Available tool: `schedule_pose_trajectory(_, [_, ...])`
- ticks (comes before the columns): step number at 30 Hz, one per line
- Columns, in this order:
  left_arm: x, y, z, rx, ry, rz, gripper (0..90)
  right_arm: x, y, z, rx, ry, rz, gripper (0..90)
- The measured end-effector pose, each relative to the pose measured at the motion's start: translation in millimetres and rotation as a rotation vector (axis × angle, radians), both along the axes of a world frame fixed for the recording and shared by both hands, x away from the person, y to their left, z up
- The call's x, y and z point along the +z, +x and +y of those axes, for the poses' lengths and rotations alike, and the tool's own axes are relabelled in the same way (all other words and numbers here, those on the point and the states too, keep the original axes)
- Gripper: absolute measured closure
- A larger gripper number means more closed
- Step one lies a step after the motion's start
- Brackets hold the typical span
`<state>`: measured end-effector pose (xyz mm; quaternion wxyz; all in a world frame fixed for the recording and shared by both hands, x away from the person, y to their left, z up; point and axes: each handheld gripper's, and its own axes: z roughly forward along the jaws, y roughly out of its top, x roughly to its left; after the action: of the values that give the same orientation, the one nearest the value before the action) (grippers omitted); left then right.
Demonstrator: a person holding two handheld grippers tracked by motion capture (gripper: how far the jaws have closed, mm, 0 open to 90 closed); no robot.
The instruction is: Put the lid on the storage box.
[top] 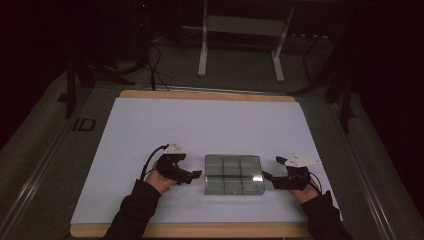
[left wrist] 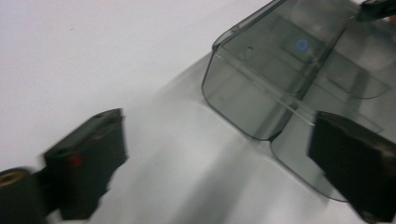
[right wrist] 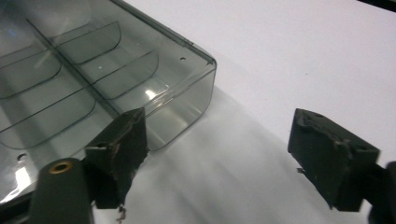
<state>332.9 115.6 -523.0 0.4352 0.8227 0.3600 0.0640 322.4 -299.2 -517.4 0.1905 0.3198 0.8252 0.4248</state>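
Smoky clear plastic divided organizer box [top: 233, 174] sits low centre of the frame on white paper [top: 200, 125], empty. Left gripper [top: 196, 174] and right gripper [top: 267, 176] flank it, jaws spread, grasping nothing; lifting remains undone.

Black tools [top: 196, 174] trail cables; the person wears dark sleeves [top: 132, 212].

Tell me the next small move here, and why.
Probably ease both tools inward to the box. The left tool and right tool flank its short ends, both open and holding nothing. In the gripper views, each has the box wall near one jaw, not yet between the two.
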Motion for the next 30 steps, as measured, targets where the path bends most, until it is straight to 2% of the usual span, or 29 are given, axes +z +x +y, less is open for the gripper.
schedule_pose_trajectory(2, [-0.6,-0.7,0.0,0.005,0.002,-0.008,1.8,-0.3,0.4,-1.3,-0.015,0.004,-0.011,15.9])
schedule_pose_trajectory(4, [-1.2,-0.9,1.2,0.009,-0.011,-0.019,1.8,-0.4,0.1,-3.0,-0.038,0.014,-0.042,16.0])
schedule_pose_trajectory(7, [-1.5,-2.3,3.9,0.013,-0.027,-0.046,1.8,-0.2,0.9,-5.6,-0.054,0.012,-0.040,15.2])
schedule_pose_trajectory(9, [-1.9,-3.0,4.4,0.011,-0.034,-0.050,1.9,-0.8,1.7,-8.0,-0.065,0.021,-0.033,15.3])
schedule_pose_trajectory(12, [-3.5,-3.8,4.2,0.012,-0.016,-0.059,1.8,-2.9,3.0,-10.6,-0.086,0.019,-0.031,15.5])
schedule_pose_trajectory(18, [-6.3,-3.5,8.7,0.026,-0.015,-0.066,2.0,-7.3,3.9,-15.5,-0.120,-0.007,-0.031,15.8])
schedule_pose_trajectory(30, [-9.5,-5.3,12.4,0.028,-0.001,-0.070,2.0,-12.1,1.5,-24.2,-0.149,-0.010,-0.025,15.9])
